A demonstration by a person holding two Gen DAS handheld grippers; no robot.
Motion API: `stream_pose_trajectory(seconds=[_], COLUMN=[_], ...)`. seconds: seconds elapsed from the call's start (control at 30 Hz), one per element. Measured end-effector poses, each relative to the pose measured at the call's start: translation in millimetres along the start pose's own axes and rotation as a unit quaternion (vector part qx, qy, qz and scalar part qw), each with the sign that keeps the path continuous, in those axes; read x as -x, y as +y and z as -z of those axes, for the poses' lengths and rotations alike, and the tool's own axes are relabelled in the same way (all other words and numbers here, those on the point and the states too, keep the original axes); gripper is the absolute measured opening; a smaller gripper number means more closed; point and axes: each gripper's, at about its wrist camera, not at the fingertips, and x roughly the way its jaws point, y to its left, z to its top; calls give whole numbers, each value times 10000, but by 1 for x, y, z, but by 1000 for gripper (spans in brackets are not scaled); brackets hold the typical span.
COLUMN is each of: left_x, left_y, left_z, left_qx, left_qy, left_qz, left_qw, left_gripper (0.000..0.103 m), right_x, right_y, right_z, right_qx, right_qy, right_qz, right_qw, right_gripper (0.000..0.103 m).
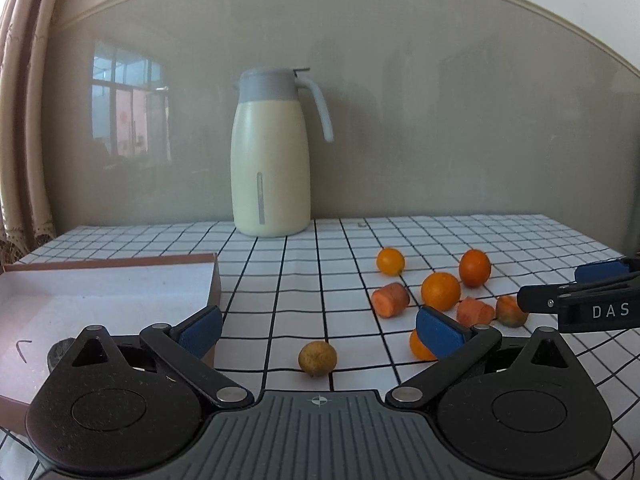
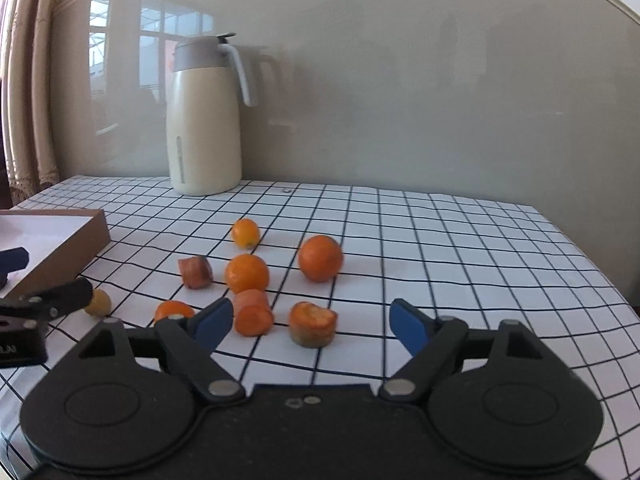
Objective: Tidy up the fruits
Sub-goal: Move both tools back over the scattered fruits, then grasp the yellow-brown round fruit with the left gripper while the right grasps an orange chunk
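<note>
Left hand-held gripper [image 1: 318, 330]: black frame, blue pads, jaws spread wide, nothing between the pads; one small round yellow-brown fruit [image 1: 317, 358] lies on the cloth in the gap, untouched.
Right hand-held gripper [image 2: 311, 322]: same build, jaws apart, pads pressing on nothing; one cut orange carrot stub with a pale rough top [image 2: 312, 323] sits between them, clear of both pads.
Grippers counted: two, each showing in the other's view at the frame edge.
Carrot chunks: three in all. The stub, one round orange piece [image 2: 253, 316] just left of it by the left pad, and one darker reddish piece [image 2: 195, 271] farther back-left.
Round orange fruits: four. One partly hidden near the left pad [image 2: 173, 311], one mid-cluster [image 2: 247, 273], one larger to the right [image 2: 320, 258], one smaller and yellower at the back [image 2: 245, 233].
Yellow-brown fruit count: one, apart from the cluster, toward the box.
Box: one shallow brown cardboard box with white inside [image 1: 120, 280], at left on the tabletop; a dark item lies in its near corner, too hidden to name.
Tabletop [image 2: 460, 248]: white cloth, black grid lines.
Far end: one cream jug with grey lid and handle [image 1: 272, 156], upright against the grey wall.
</note>
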Motion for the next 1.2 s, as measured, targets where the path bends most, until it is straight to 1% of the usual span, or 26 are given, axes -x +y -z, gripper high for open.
stream_pose_trajectory(seconds=[0.03, 0.07, 0.13, 0.2, 0.23, 0.27, 0.3, 0.4, 0.43, 0.5, 0.7, 0.8, 0.87, 1.0, 1.1, 1.13, 1.17, 1.2], left_x=[-1, -4, -10, -12, -14, -15, -17, -22, -23, -26, -27, -29, -32, -35, -36, -36, -36, -36], left_y=[0, 0, 0, 0, 0, -1, -2, -3, -3, -3, -4, -4, -6, -6, -7, -7, -7, -7], left_z=[0, 1, 2, 4, 4, 5, 5, 8, 8, 9, 8, 6, 5, 5, 5, 4, 4, 3], left_qx=[-4, -12, -10, -17, -27, -42, -76, -87, -70, -6, -4, 3, -12, -76, -183, -204, -223, -264], left_qy=[23, 69, 193, 242, 263, 284, 336, 483, 519, 591, 614, 620, 635, 740, 801, 811, 802, 783], left_qz=[-1, 10, 48, 63, 89, 107, 113, 113, 104, 117, 81, 95, 93, 25, -52, -74, -116, -170], left_qw=[10000, 10000, 9998, 9997, 9996, 9995, 9993, 9987, 9986, 9982, 9981, 9980, 9979, 9972, 9966, 9965, 9965, 9964], left_gripper=[98, 92, 89, 88, 85, 81, 79, 74, 73, 71, 70, 70, 70, 69, 65, 62, 56, 52], right_x=[-2, -3, -6, -6, -7, -9, -11, -16, -17, -21, -33, -39, -42, -47, -49, -49, -50, -51], right_y=[1, 2, 6, 9, 10, 11, 12, 15, 16, 19, 25, 25, 25, 29, 30, 29, 29, 29], right_z=[0, 1, 1, 1, 1, 1, 1, 1, 0, -1, -5, -5, -5, -4, -3, -3, -3, -3], right_qx=[24, 40, 103, 159, 177, 182, 175, 163, 159, 157, 99, 47, 23, 95, 124, 112, 114, 117], right_qy=[9, 22, 45, 21, 35, 50, 71, 107, 94, 108, 210, 302, 355, 434, 479, 485, 494, 511], right_qz=[-22, -39, -101, -172, -201, -234, -267, -351, -376, -415, -454, -377, -390, -403, -358, -355, -337, -330], right_qw=[10000, 10000, 9999, 9997, 9996, 9995, 9995, 9992, 9991, 9990, 9987, 9988, 9986, 9982, 9981, 9981, 9981, 9981], right_gripper=[73, 71, 67, 62, 61, 56, 51, 42, 41, 39, 36, 35, 32, 32, 32, 32, 31, 31])
